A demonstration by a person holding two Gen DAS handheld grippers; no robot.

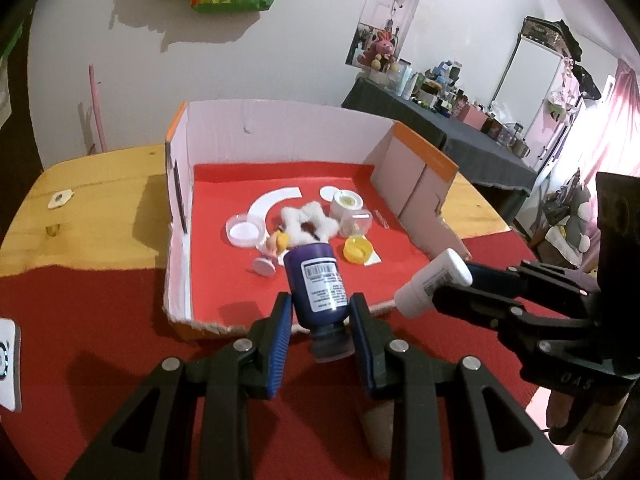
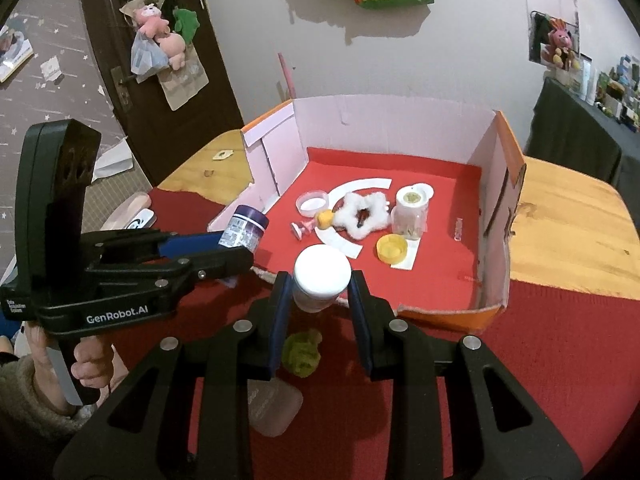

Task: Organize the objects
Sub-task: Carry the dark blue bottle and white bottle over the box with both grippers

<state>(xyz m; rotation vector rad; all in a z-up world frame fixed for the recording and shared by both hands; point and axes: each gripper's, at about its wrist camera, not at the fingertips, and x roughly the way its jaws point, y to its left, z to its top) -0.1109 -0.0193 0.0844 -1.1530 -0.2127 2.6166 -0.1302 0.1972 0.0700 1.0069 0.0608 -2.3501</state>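
While both tools hang above the near edge of the red-covered table (image 1: 100,320), each grips a bottle. Left tool (image 1: 320,320) is clamped on a purple bottle (image 1: 318,284), cap toward the camera, barcode label up. Right tool (image 2: 318,300) is clamped on a white bottle (image 2: 320,274), held end-on in its own view. Just beyond sits an open cardboard tray (image 1: 280,128) with red floor. Inside: yellow lid (image 1: 357,250), clear jar (image 2: 410,212), fluffy white scrunchie (image 1: 306,220), shallow round dish (image 1: 245,231), small doll figure (image 1: 276,246), curved white card strip (image 1: 272,200). Beyond that, a white wall.
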